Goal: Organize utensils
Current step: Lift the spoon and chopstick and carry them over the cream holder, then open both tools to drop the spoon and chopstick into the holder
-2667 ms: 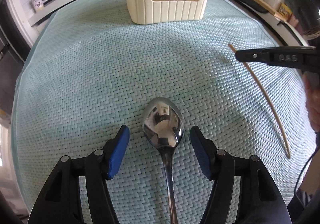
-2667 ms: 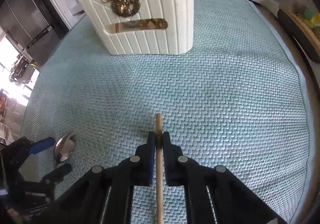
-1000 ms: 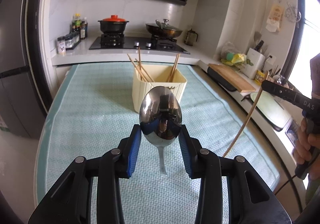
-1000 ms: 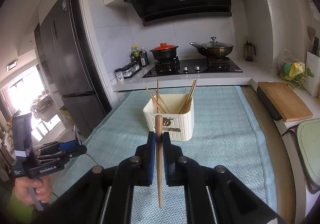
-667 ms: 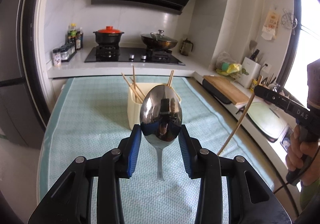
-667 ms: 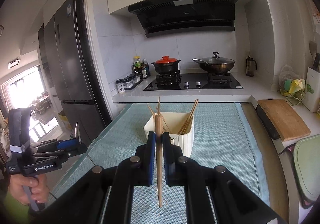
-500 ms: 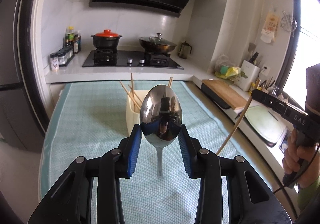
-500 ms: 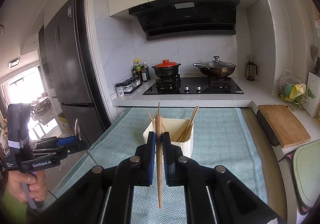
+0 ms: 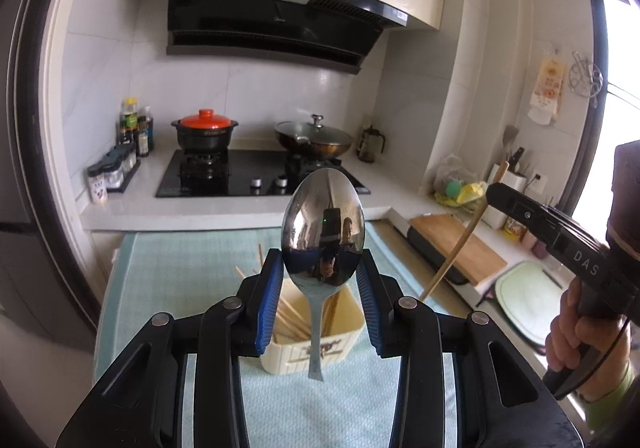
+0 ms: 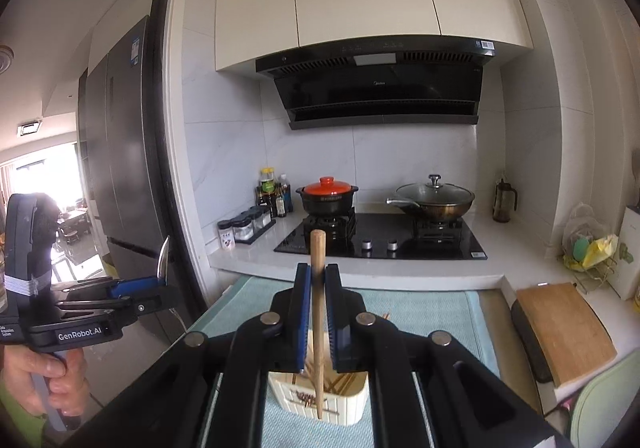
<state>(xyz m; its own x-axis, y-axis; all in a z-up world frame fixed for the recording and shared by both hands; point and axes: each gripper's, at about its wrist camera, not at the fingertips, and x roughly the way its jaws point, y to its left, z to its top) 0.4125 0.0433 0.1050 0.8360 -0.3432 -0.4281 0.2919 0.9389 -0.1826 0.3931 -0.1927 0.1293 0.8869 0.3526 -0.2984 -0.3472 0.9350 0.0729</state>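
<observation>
My left gripper [image 9: 320,276] is shut on a steel spoon [image 9: 322,232], bowl up and handle hanging down, held high over the cream utensil holder [image 9: 316,348] on the teal mat [image 9: 176,272]. Several chopsticks lean inside the holder. My right gripper [image 10: 318,288] is shut on a wooden chopstick [image 10: 318,312] that stands nearly upright, its lower tip in line with the holder [image 10: 320,396] below. In the left wrist view the right gripper [image 9: 496,194] and its chopstick [image 9: 460,244] show at the right. In the right wrist view the left gripper [image 10: 160,286] shows at the left.
Behind the mat runs a white counter with a black hob [image 9: 256,176], an orange-lidded pot [image 9: 205,132] and a lidded wok [image 9: 314,138]. Spice jars [image 9: 116,168] stand at the left. A wooden cutting board [image 10: 564,332] lies at the right. A tall fridge [image 10: 116,176] stands at the left.
Both grippers rose from the mat with the spoon and the chopstick and moved toward the holder, which now lies low in both views. Neither grip changed over the last second.
</observation>
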